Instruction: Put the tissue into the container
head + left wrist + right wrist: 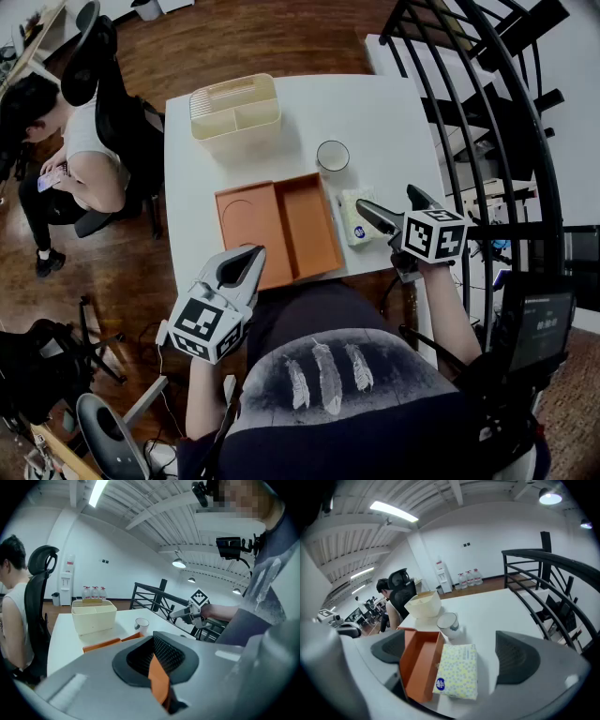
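A yellow-and-white patterned tissue pack [354,217] [457,670] lies flat on the white table [394,112], just right of an orange open box [278,228] [419,663]. My right gripper [384,200] [452,651] hovers over the pack's right side. It is wide open, a pad on either side of the pack and neither touching it. My left gripper [239,270] [157,663] hangs at the table's front edge by the orange box [108,643], shut and empty. A cream compartment container [234,108] [93,616] [423,604] stands at the far left.
A white cup [332,155] [448,622] [141,624] stands behind the tissue pack. A person [84,150] sits in an office chair left of the table. A black stair railing [469,94] runs close along the table's right side.
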The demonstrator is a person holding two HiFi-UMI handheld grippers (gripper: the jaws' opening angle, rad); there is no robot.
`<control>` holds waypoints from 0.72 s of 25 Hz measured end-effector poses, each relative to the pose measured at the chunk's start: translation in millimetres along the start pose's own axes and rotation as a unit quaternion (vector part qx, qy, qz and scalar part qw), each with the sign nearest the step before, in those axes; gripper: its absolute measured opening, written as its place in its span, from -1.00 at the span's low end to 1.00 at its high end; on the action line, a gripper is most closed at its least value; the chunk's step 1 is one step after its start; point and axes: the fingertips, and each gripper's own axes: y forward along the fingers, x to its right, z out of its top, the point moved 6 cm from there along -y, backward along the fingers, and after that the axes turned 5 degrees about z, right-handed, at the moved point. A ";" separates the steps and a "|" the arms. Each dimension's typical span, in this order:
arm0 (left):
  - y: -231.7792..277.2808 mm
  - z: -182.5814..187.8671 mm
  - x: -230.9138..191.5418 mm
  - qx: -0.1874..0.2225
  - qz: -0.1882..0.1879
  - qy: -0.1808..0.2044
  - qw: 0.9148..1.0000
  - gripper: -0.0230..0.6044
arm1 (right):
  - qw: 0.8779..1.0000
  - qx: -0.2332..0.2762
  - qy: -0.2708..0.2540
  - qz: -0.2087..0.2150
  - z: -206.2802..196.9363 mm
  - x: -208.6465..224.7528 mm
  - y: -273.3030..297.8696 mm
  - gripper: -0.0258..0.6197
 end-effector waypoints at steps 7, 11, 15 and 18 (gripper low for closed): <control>1.2 -2.8 -7.5 -0.007 -0.008 0.004 1.000 -0.92 | 0.997 -0.071 0.008 -0.023 -18.9 12.2 30.2 0.93; 2.6 -5.9 -7.9 -0.010 -0.017 0.004 1.000 -0.92 | 0.991 -0.126 0.008 -0.037 -37.9 15.0 51.5 0.93; 2.0 -10.1 -8.5 -0.014 -0.024 -0.001 1.000 -0.92 | 0.980 -0.192 0.007 -0.055 -62.8 23.7 74.6 0.93; 0.1 -11.5 -10.0 -0.017 -0.024 -0.004 1.000 -0.92 | 0.970 -0.236 0.009 -0.062 -80.3 30.1 90.0 0.93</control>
